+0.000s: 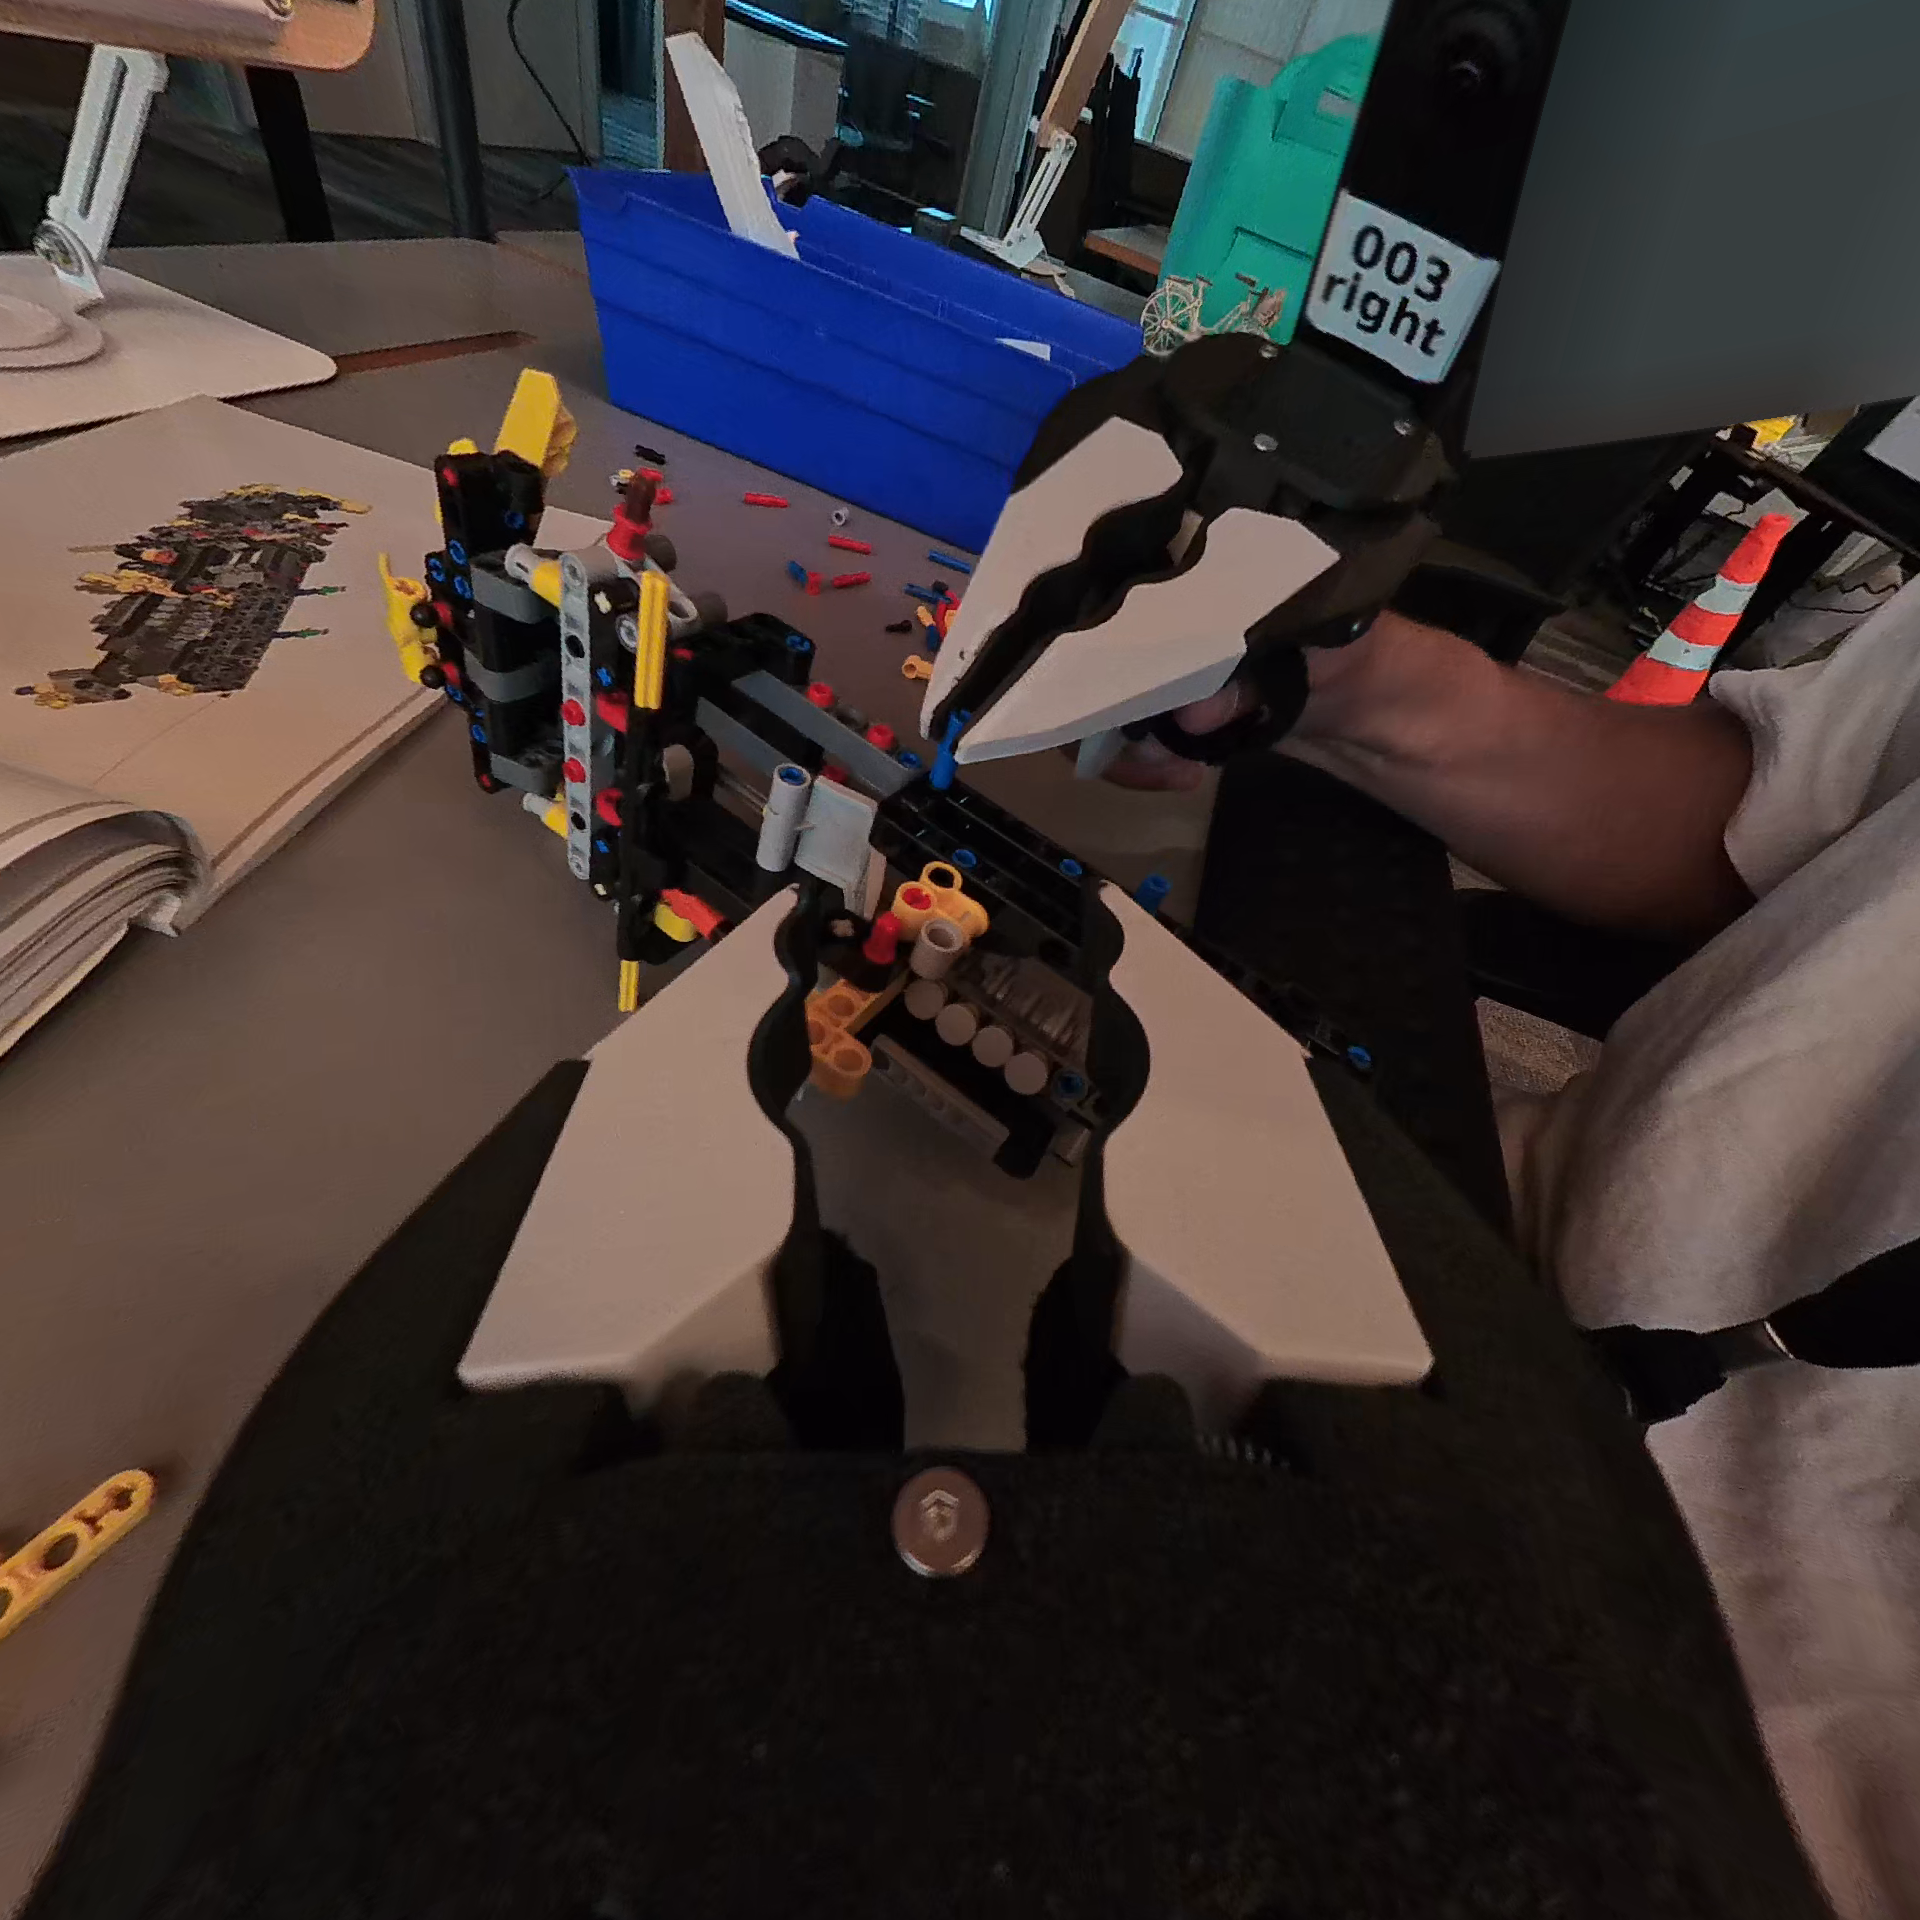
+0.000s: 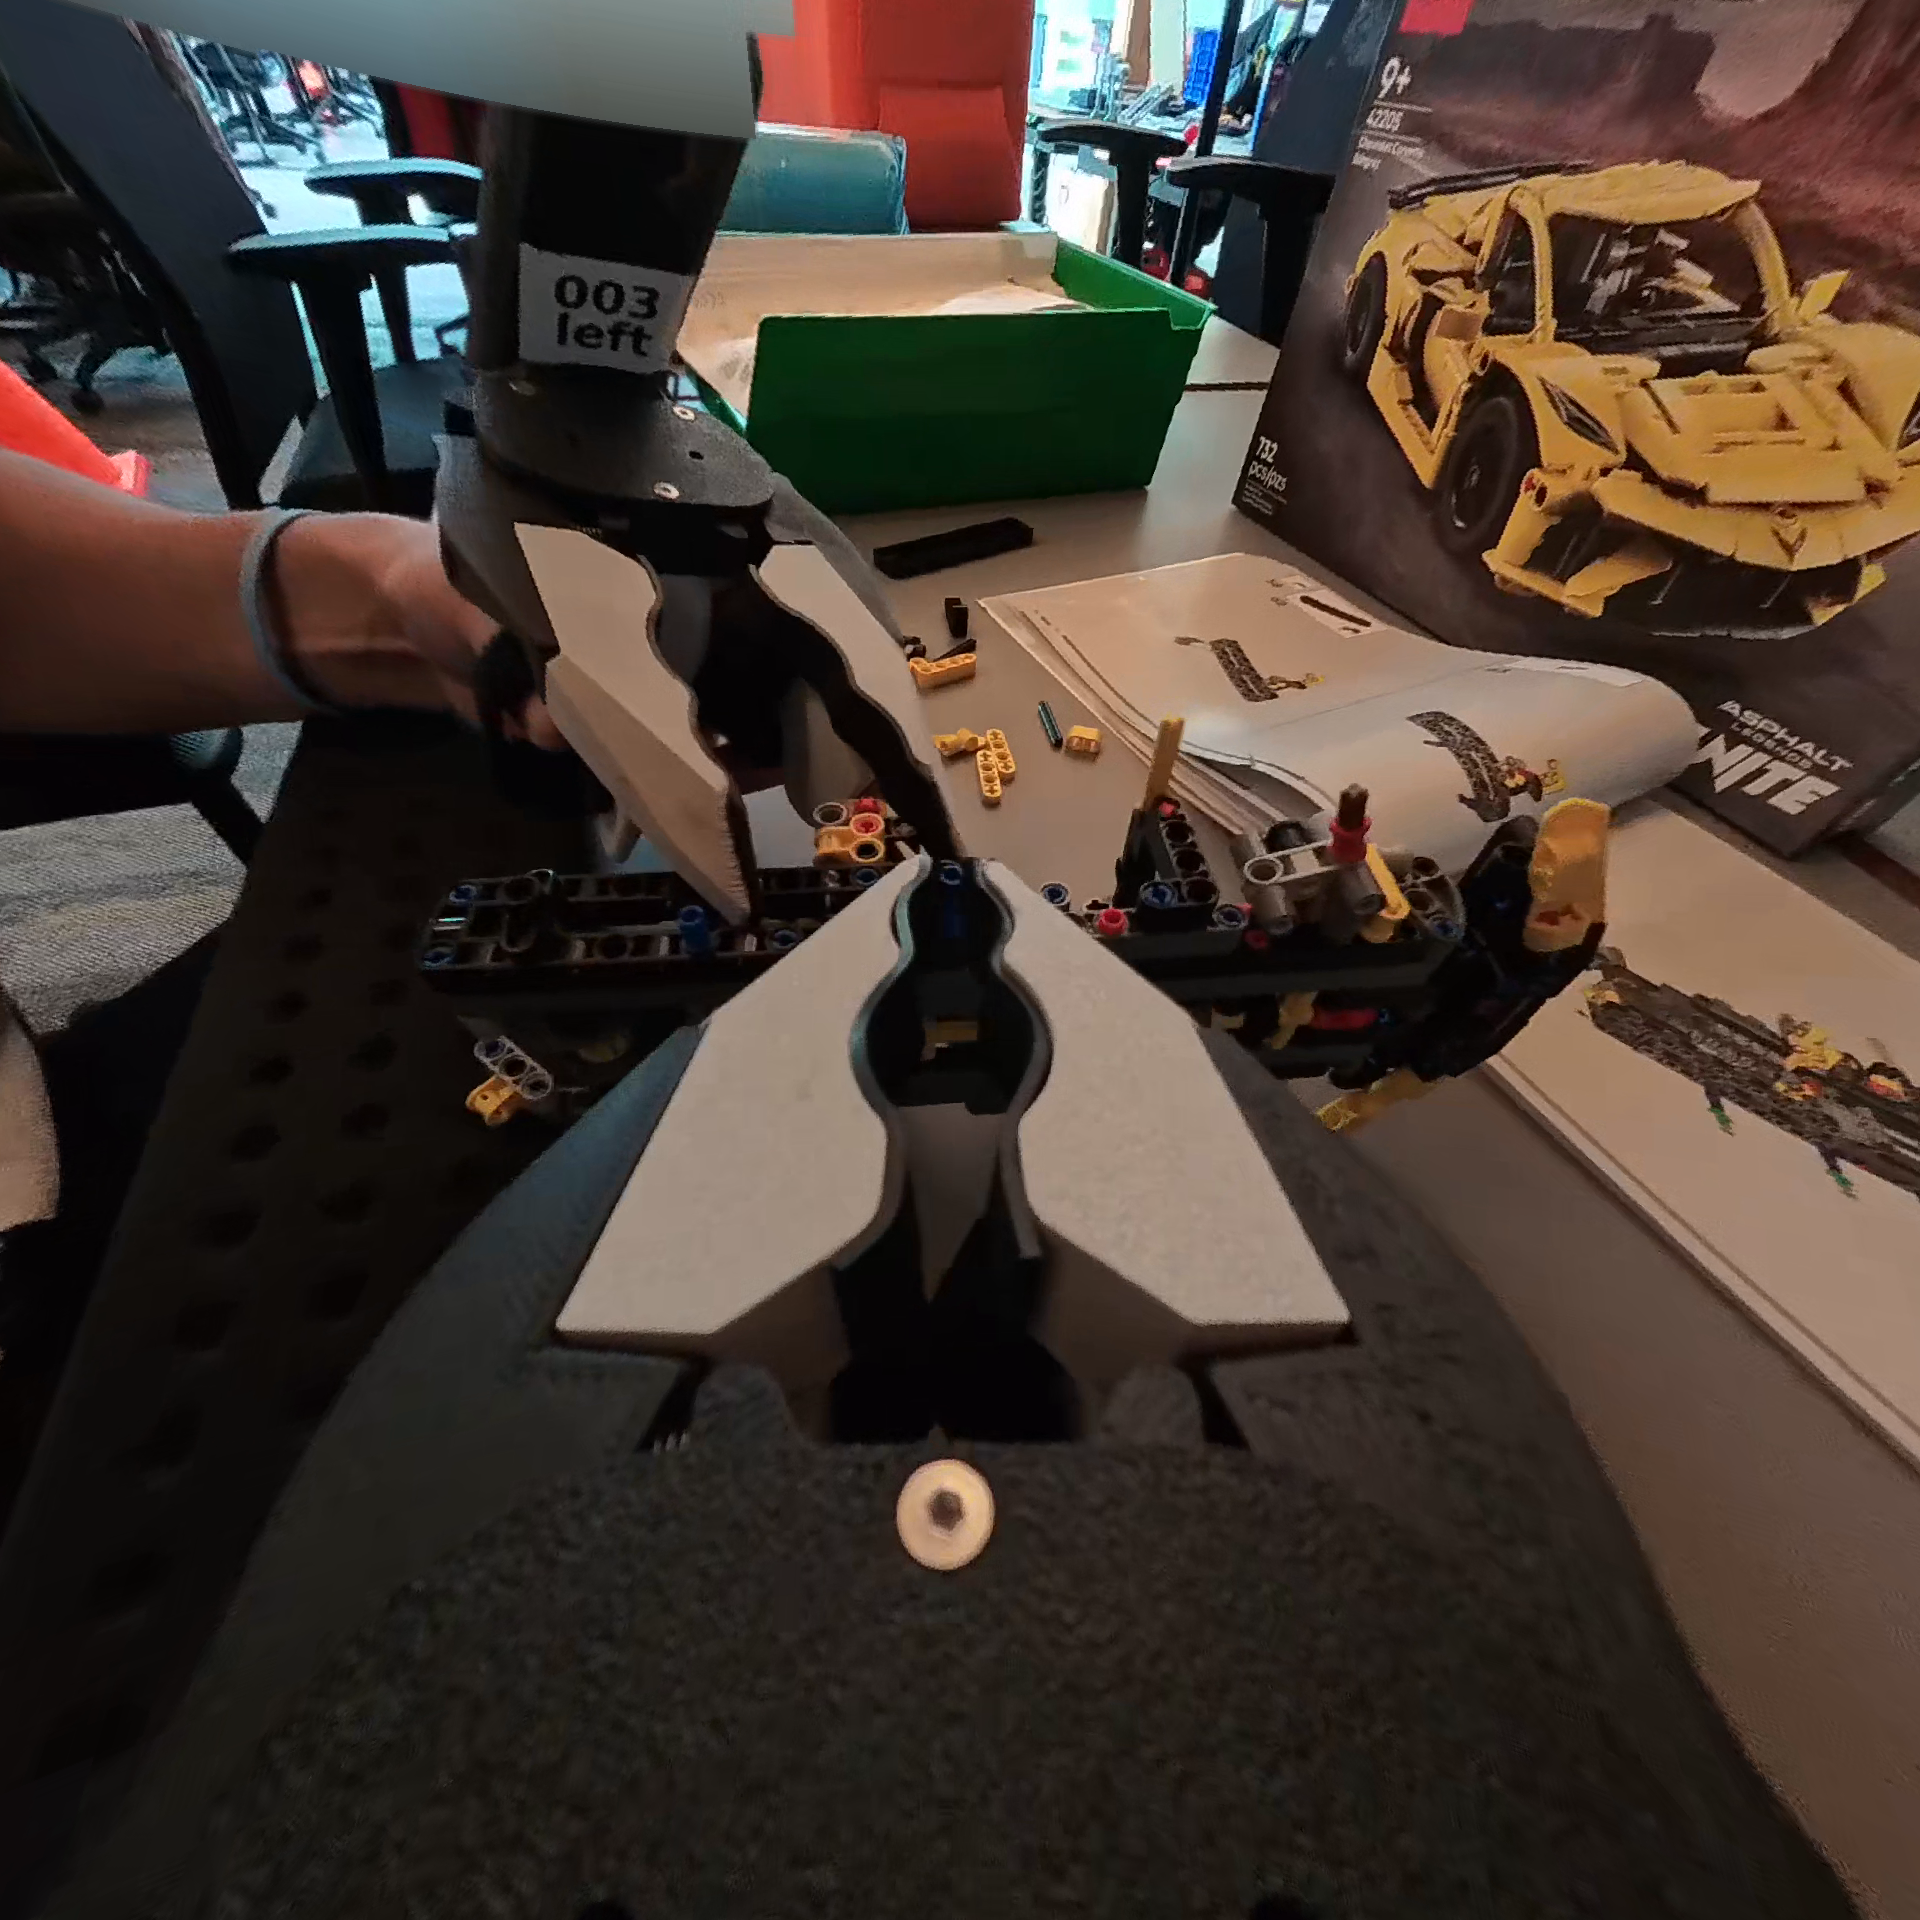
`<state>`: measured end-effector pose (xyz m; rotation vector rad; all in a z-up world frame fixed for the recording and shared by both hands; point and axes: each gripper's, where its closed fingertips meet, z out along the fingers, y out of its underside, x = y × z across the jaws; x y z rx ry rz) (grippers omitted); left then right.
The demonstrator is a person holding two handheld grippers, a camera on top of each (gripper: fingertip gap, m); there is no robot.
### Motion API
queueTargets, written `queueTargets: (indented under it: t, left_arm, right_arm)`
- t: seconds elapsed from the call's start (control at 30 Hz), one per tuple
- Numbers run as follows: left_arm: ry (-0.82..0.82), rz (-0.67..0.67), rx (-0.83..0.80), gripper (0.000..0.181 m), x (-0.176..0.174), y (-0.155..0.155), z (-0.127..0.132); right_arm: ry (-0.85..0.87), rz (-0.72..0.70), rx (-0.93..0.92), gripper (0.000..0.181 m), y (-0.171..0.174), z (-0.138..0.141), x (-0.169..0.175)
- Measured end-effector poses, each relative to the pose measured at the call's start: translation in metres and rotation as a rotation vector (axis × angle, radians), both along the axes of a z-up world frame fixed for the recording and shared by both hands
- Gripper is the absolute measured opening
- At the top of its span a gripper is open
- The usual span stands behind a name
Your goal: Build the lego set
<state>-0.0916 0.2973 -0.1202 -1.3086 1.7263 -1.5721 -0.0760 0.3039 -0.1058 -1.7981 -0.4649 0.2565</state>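
Note:
The part-built lego model [image 1: 644, 707] of black, grey, yellow and red pieces lies on the table, also in the right wrist view [image 2: 1299, 904]. My left gripper [image 1: 945, 914] is shut on its long black frame [image 1: 987, 831], one finger on each side; the right wrist view shows it too [image 2: 842, 873] on the frame [image 2: 582, 920]. My right gripper [image 1: 948, 727] is shut on a small blue pin [image 1: 943, 764] and holds it upright, its lower end touching the frame's top. In its own view the gripper [image 2: 948, 868] pinches the pin [image 2: 951, 881] at the tips.
A blue bin [image 1: 831, 343] stands behind loose red and blue pins [image 1: 852, 571]. An open instruction booklet [image 1: 208, 592] lies left, a yellow beam [image 1: 73, 1538] near the front. A green bin [image 2: 966, 416], the set's box [image 2: 1610, 395] and loose yellow pieces [image 2: 987, 748] lie beyond the model. The grippers are tip to tip, or close to it.

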Motion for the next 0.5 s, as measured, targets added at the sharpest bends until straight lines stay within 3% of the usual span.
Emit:
queueTargets:
  t: [0.23,0.5]
  left_arm:
    - [-0.017,0.047,0.0,0.053,-0.004,0.009,0.006]
    - [-0.056,0.319,-0.067,0.054,-0.06,0.018,0.029]
  right_arm:
    - [-0.018,-0.034,0.016,0.004,0.006,0.006,0.0]
    - [-0.275,-0.314,0.013,0.003,0.045,0.03,0.015]
